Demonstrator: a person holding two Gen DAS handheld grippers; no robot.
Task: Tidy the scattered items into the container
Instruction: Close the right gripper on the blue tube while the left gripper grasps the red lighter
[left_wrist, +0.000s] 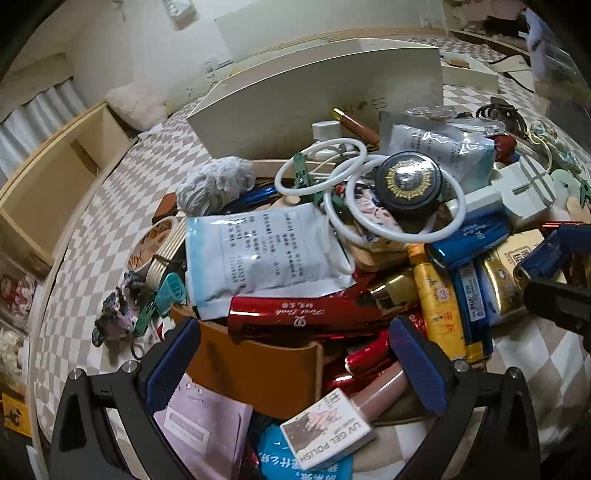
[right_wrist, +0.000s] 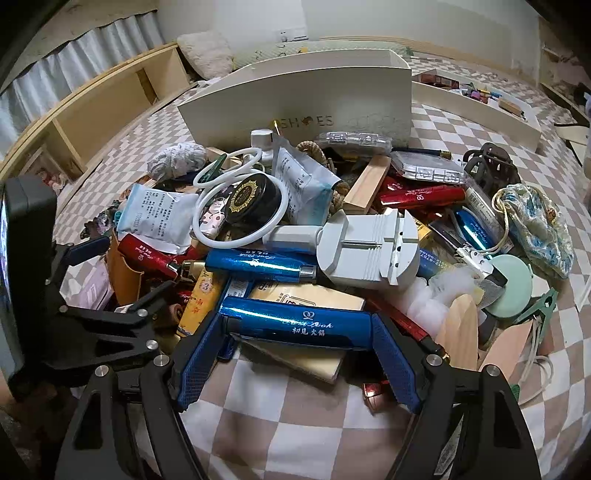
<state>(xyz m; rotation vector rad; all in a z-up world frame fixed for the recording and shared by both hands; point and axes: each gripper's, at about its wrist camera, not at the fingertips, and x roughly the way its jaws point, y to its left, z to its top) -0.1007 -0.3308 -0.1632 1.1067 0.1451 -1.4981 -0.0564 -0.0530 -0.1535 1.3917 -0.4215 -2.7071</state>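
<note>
Lying crosswise between the right gripper's (right_wrist: 297, 363) jaws, the blue tube (right_wrist: 297, 326) sits at the near edge of the pile on the checkered bed (right_wrist: 277, 424). Each blue pad stands at one end of the tube, touching or nearly so; I cannot tell whether they press it. The jaws stand wide, and the tube spans the gap end to end. I judge this as the grasp step of one pick: next comes a firm close, a lift clear of the flat gold box (right_wrist: 306, 295) beneath, then a carry to the white box (right_wrist: 295, 96) behind the pile. The left gripper (left_wrist: 295, 354) hangs with jaws wide over the brown leather case (left_wrist: 258, 369) and red tube (left_wrist: 306, 314), holding nothing. Most of the clutter remains outside the white box, so the tidying looks far from done.
</note>
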